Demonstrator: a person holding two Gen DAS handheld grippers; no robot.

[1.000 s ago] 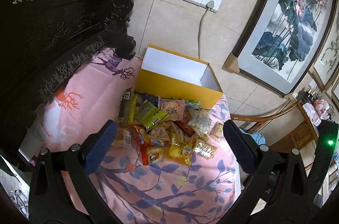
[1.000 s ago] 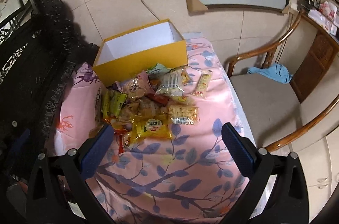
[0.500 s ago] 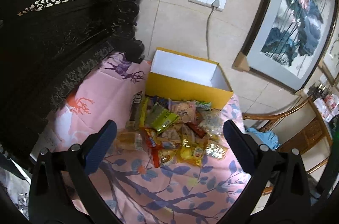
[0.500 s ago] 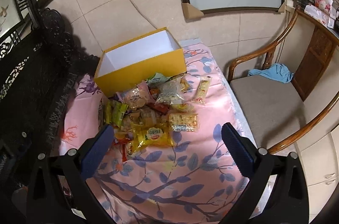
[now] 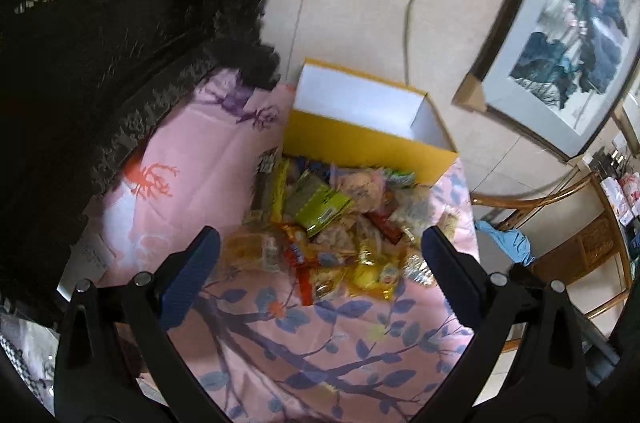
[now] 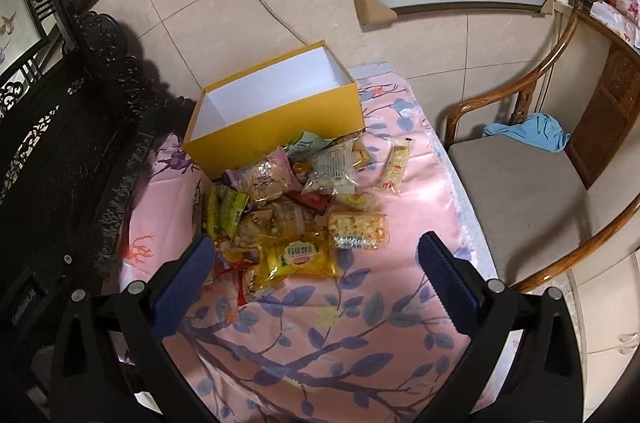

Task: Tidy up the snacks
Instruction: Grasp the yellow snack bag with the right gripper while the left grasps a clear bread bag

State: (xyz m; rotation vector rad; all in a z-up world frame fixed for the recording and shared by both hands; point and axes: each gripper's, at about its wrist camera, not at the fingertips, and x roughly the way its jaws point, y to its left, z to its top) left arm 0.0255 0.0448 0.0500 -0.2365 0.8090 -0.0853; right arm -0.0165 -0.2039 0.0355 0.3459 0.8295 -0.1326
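Left gripper [image 5: 320,255]: blue-padded fingers [image 5: 192,275] spread wide, holding nothing, touching nothing, hovering above the near side of the snack pile [image 5: 328,223]. Right gripper [image 6: 312,259]: fingers [image 6: 448,283] equally wide apart, empty, hanging over the table's near half with the pile between and beyond the tips.

Black plastic arms, ribbed dark-blue pads, round silver rivets at the joints.

Heaped at the middle of the pink tablecloth [image 6: 320,343], printed with blue leaves and purple branches: crinkly, glossy wrappers, mostly yellow, green, red and clear. Yellow pillow-shaped packet [image 6: 298,257] at the near edge of the heap; clear bag of pale puffed pieces [image 6: 358,229] just beside it toward the right edge; slim stick-shaped packet [image 6: 396,163] lying apart on the right; lime-green flat packets [image 6: 226,213] on the left. Details blurred in the left wrist view.

Behind the heap, at the far edge against the tiled wall: yellow cardboard box [image 6: 276,119], rectangular, open-topped, smooth white inside, nothing visible in it. Front wall touching the rearmost wrappers.

Dark carved wooden furniture [image 6: 60,151] along the left edge; cushioned wooden armchair [image 6: 528,199] off the right edge, blue cloth [image 6: 528,131] on its seat.
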